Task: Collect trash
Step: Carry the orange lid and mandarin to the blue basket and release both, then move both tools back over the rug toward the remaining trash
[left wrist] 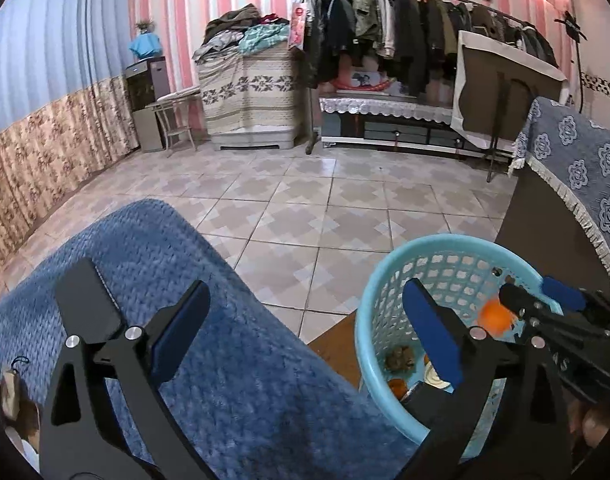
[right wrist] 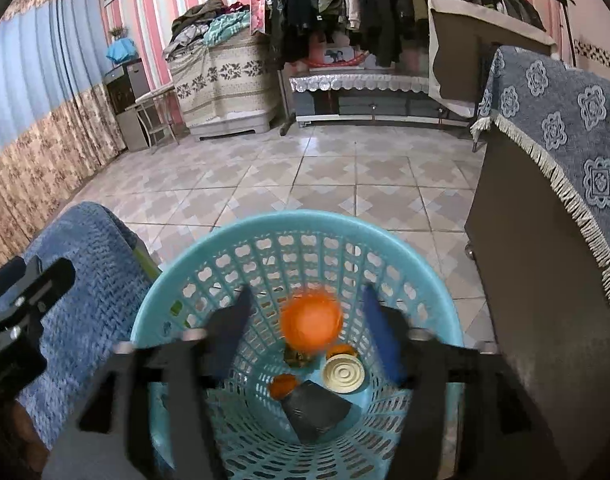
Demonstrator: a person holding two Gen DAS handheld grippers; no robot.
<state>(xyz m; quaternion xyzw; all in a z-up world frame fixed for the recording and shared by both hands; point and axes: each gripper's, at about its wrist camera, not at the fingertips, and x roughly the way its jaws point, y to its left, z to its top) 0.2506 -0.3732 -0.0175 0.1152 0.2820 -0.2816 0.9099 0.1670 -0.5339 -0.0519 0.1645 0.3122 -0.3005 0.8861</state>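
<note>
A light blue plastic basket stands on the floor, seen from above in the right wrist view and at lower right in the left wrist view. My right gripper is open above its mouth. A blurred orange piece of trash is between the fingers, loose in the air over the basket; it also shows in the left wrist view. In the basket lie a round cream lid, orange peel, a dark flat object and a brownish scrap. My left gripper is open and empty above a blue knitted cover.
A cabinet with a blue fringed cloth stands right of the basket. Tiled floor stretches ahead to a clothes rack, a low TV stand, a covered pile and curtains. Small items lie at far left.
</note>
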